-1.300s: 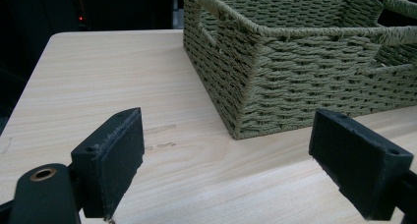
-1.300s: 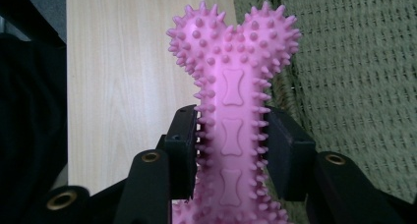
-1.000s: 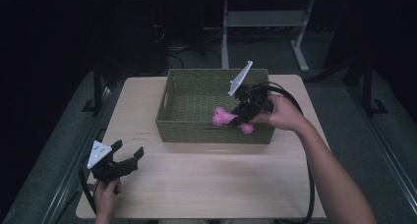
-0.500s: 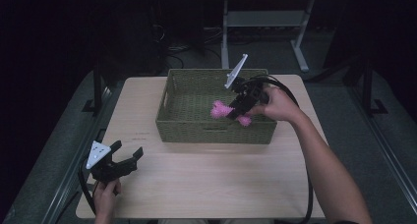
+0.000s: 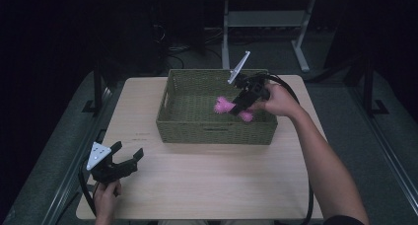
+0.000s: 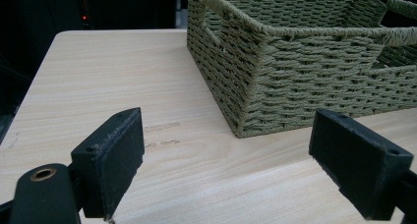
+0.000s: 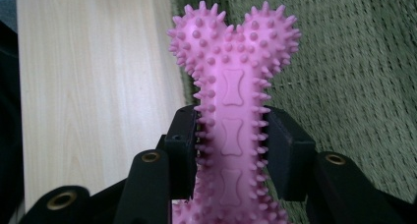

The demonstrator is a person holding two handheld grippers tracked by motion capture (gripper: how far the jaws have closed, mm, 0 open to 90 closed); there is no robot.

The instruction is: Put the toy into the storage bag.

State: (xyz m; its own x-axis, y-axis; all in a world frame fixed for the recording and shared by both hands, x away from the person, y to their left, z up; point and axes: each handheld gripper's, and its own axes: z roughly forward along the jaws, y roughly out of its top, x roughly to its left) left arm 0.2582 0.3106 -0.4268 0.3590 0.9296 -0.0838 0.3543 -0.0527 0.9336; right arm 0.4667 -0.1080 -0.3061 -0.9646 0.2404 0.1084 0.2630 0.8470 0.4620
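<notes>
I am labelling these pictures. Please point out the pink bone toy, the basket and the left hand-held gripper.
bone toy [image 7: 231, 91]: right gripper view, its shaft.
basket [image 5: 215, 134]: high view, its front wall.
left hand-held gripper [image 5: 129, 157]: high view, between its open jaws.

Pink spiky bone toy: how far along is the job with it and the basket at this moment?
Done: the right gripper is shut on the pink spiky bone toy, clamped at mid-shaft. In hand: it holds the toy over the inside of the green woven basket. Left: either setting it down or lifting it clear; I cannot tell which. The left gripper sits open near the table's front-left corner.
</notes>
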